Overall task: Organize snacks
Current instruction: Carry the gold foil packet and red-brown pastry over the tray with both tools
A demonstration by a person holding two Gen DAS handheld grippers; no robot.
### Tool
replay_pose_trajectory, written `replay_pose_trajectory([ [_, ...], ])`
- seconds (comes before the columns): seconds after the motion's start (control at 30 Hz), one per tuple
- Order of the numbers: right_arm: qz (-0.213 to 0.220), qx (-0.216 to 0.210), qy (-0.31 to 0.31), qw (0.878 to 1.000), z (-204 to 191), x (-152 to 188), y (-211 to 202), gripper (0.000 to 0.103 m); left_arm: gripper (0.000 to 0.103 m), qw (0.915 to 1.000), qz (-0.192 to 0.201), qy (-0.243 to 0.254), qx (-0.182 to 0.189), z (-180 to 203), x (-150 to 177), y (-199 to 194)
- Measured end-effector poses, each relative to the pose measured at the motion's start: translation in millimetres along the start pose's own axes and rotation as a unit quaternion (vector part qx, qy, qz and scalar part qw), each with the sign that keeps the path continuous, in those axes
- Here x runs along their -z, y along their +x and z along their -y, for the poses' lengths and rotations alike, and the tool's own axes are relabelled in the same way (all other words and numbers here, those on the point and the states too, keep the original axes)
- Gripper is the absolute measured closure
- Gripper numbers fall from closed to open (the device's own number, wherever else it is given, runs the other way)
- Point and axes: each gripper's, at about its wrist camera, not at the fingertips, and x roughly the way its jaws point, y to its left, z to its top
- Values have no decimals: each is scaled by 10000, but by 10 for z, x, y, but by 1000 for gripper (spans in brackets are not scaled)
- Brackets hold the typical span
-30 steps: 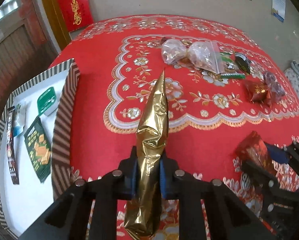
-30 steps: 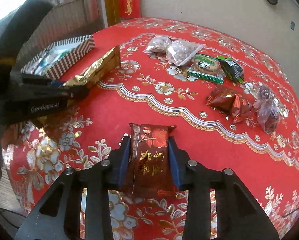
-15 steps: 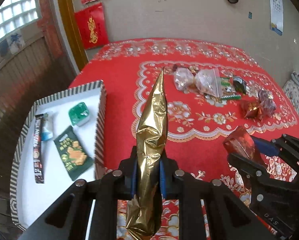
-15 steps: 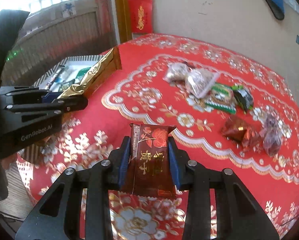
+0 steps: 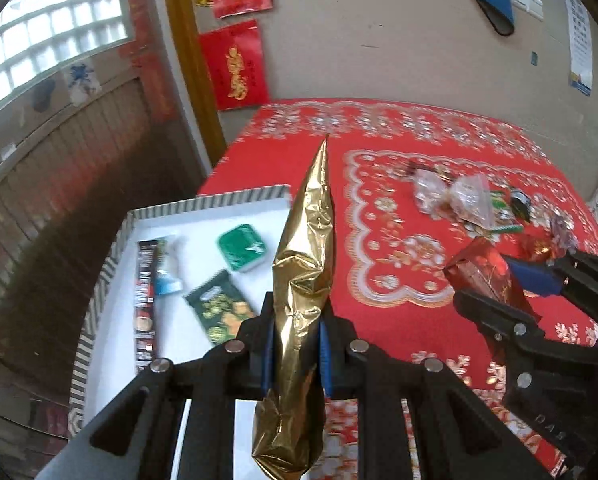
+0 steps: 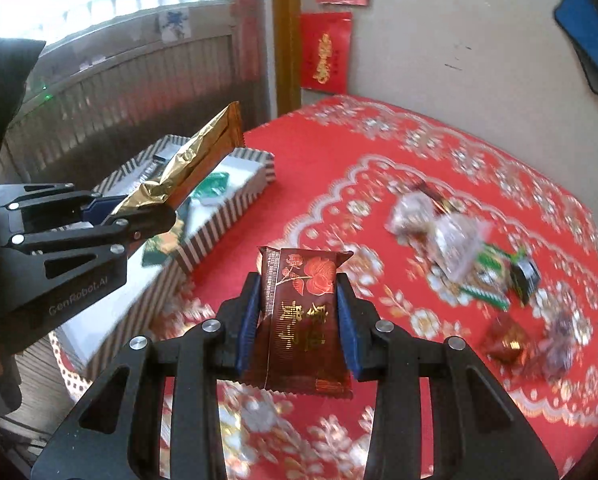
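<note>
My left gripper [image 5: 297, 344] is shut on a crumpled gold foil packet [image 5: 305, 264] and holds it in the air over the right edge of a striped box [image 5: 219, 200]. The box holds a green tin [image 5: 241, 242], a green biscuit pack [image 5: 219, 308] and a dark stick pack [image 5: 145, 296]. My right gripper [image 6: 297, 324] is shut on a dark red snack packet [image 6: 299, 312] with gold lettering, held above the red tablecloth [image 6: 379, 152]. In the right wrist view the left gripper [image 6: 139, 216] and gold packet [image 6: 195, 160] hang over the striped box [image 6: 227, 204].
Loose snacks lie at the far right of the table: clear bags [image 6: 439, 224], a green pack [image 6: 491, 280], a black pack [image 6: 525, 276] and red and purple wrapped sweets [image 6: 507, 340]. A wall and a wooden door frame [image 6: 285, 32] stand behind. The table's left edge drops off beside the box.
Both grippers have risen and swung left towards the striped box, each keeping its packet. The box now sits closer under the left gripper.
</note>
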Motion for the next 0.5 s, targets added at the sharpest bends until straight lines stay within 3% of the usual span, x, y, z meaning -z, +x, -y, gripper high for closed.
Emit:
replay_pose_trajectory([
  [0.5,-101,-384,-613,9973,-608,-589,477,68,83,9972,-176,-480,-544,-832,15,232],
])
